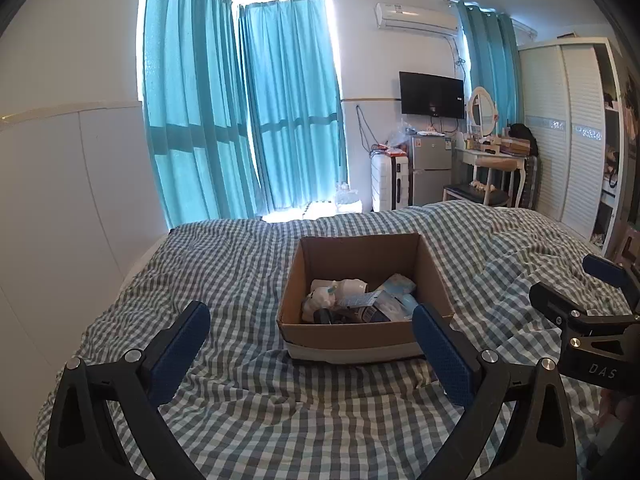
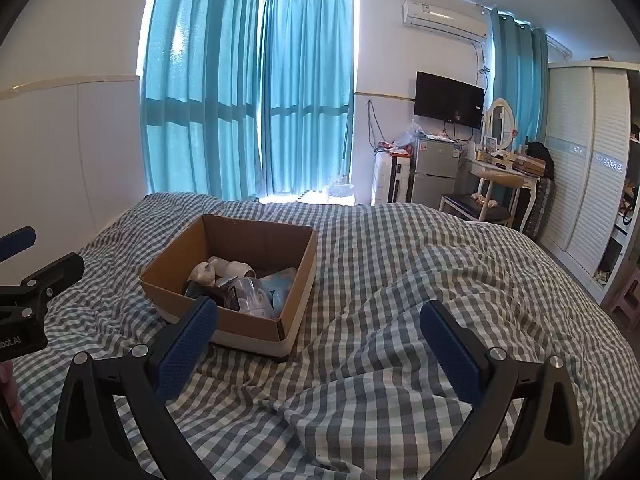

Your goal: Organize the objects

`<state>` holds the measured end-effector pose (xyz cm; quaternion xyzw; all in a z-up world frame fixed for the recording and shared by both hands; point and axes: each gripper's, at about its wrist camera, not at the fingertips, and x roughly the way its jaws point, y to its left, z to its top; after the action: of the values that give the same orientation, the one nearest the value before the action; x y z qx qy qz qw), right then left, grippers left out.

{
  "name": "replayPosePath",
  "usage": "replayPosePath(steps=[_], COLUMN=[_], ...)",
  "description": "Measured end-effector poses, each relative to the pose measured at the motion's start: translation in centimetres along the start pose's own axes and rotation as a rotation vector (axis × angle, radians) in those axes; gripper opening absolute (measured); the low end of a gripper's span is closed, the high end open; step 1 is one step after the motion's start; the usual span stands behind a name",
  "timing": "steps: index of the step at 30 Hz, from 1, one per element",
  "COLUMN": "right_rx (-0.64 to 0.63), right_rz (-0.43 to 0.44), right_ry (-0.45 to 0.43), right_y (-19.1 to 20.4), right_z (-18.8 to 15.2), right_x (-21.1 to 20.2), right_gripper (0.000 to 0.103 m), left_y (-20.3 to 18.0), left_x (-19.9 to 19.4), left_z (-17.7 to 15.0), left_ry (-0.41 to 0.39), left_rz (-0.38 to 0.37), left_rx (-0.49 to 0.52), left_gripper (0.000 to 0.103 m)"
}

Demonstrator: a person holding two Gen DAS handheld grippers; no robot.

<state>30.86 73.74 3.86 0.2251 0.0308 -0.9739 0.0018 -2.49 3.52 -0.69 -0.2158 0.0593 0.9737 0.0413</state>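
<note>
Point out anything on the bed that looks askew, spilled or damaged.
Nothing is spilled or visibly damaged. The cardboard box sits upright on the checked bedspread, its contents heaped loosely but all inside. The bedspread is rumpled into folds right of the box. Both hand-held grippers, left and right, are open and empty.

A: What are the left tongs doing?

B: They are wide open. The two blue pads stand far apart, and nothing sits between them.

A: And the right tongs?

B: Wide open too, with nothing between their blue pads.

A: Can each pair see the other?

B: Yes. The right tongs show at the right edge of the left view, and the left tongs peek in at the left edge of the right view. They are side by side, both pointing forward.
</note>
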Motion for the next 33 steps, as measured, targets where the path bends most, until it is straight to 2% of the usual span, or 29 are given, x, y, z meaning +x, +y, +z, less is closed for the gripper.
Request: replayPosePath(steps=[33], right_rx=[-0.028], right_rz=[-0.016], right_ry=[0.015], right_y=[0.86], right_z=[-0.35], right_x=[0.56], right_gripper=[0.102], left_y=[0.57], left_x=[-0.02], left_z=[-0.06], left_ry=[0.021], left_rz=[-0.008], left_rx=[-0.035], left_gripper=[0.103])
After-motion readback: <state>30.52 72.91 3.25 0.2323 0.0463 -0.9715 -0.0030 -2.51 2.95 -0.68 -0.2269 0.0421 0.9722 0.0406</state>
